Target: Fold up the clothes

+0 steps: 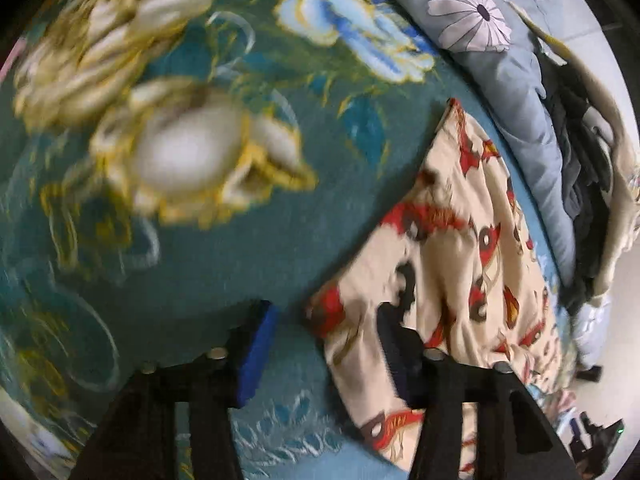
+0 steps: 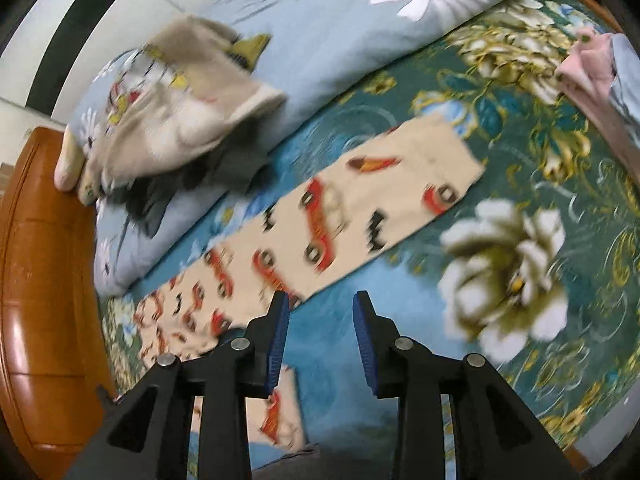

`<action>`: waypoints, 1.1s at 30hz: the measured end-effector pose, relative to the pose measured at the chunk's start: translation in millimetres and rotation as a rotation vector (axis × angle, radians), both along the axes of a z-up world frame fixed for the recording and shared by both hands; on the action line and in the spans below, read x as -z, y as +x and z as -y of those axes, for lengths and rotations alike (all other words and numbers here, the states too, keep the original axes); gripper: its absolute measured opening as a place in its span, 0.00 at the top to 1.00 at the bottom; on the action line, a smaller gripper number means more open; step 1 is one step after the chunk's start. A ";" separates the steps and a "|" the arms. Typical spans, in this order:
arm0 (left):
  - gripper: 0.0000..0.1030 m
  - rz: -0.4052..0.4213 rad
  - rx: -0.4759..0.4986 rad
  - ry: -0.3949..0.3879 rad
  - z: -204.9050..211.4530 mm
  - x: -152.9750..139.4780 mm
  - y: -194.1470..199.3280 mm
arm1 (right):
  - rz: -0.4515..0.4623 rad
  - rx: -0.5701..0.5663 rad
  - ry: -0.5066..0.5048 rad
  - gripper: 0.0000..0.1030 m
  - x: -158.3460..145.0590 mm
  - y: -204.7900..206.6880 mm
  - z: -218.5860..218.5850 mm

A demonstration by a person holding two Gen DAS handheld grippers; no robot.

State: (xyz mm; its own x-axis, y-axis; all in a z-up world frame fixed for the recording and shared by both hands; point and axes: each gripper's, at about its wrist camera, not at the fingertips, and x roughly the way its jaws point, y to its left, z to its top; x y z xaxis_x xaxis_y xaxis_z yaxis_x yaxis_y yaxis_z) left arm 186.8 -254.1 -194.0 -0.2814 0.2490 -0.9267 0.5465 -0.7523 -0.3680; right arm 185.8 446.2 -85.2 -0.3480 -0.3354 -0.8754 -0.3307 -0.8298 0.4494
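A bed carried everything, spread with a teal blanket point(image 2: 540, 216) patterned in large white, gold and blue flowers. The cream garment point(image 2: 360, 216), printed with red cars and black marks, lay stretched in a long strip across the blanket, running from the wooden footboard point(image 2: 44, 280) toward the middle of the bed. Along the far edge lay a pale blue quilt point(image 2: 340, 40) with white daisies, and on it a loose heap of beige and dark clothes point(image 2: 180, 120). A pink cloth point(image 2: 592, 80) lay at the far right corner. Behind the quilt rose a white wall point(image 2: 132, 4) crossed by a dark stripe.

The right tongs point(image 2: 320, 320) hung spread just above the blanket, beside the garment's near edge and holding nothing. The left tongs point(image 1: 324, 328) were also spread, one finger over bare blanket, the other over the garment's bunched end point(image 1: 452, 260); motion blur hid whether it touched the cloth.
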 end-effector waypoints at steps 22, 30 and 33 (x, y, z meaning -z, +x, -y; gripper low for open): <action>0.91 -0.098 -0.232 0.132 36.3 4.3 55.6 | 0.521 -0.144 0.016 0.53 133.6 6.7 141.1; 0.91 -0.107 -0.218 0.158 39.7 15.7 56.9 | 0.280 -0.179 -0.108 0.97 73.5 -2.9 168.9; 0.91 -0.110 -0.230 0.158 36.9 15.8 56.8 | 0.132 -0.298 -0.148 0.97 20.1 -11.2 218.3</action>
